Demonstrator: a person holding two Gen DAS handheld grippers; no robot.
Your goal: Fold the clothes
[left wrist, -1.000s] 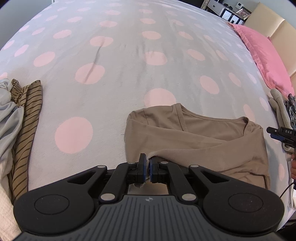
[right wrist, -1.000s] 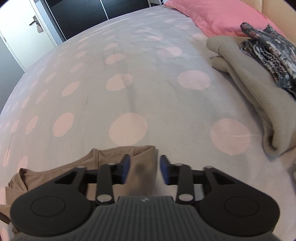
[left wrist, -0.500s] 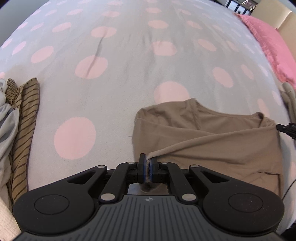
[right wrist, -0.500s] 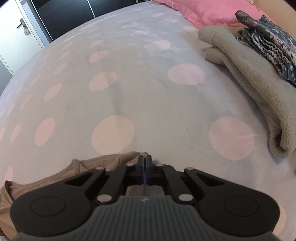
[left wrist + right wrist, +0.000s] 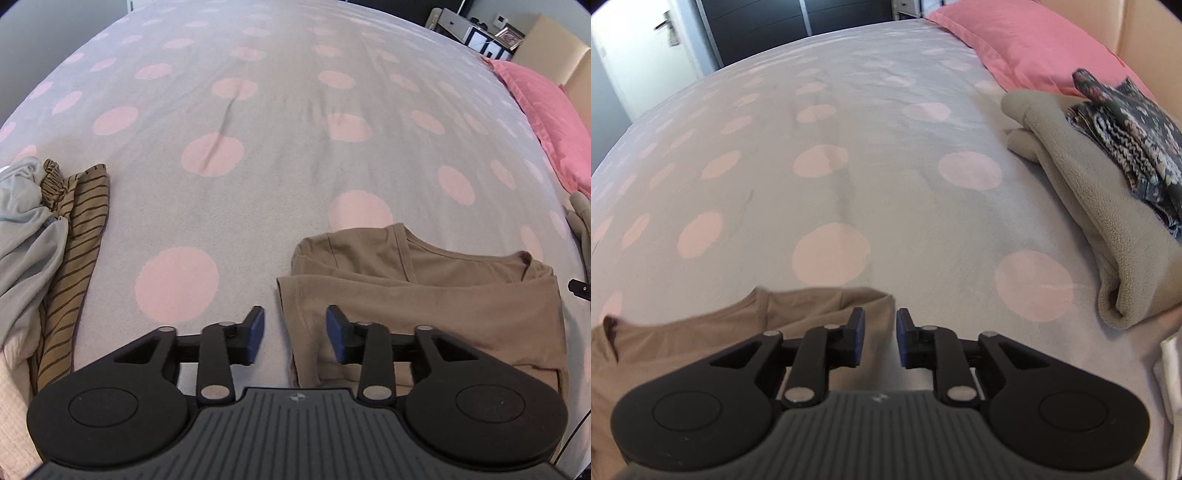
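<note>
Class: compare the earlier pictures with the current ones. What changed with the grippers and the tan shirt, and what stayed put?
Both grippers let go: left gripper and right gripper, shut on the tan shirt half a second ago, now stand open. The shirt lies folded on the bed. Side piles unchanged.

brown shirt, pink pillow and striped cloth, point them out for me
brown shirt (image 5: 443, 295), left wrist view, folded front panel
pink pillow (image 5: 1027, 48), right wrist view, top face
striped cloth (image 5: 79, 236), left wrist view, middle of the strip

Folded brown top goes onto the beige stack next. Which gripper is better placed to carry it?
Probably right. The right gripper, open, sits over the brown top's edge nearest the beige stack. The left gripper, also open, is at the top's far end.
</note>
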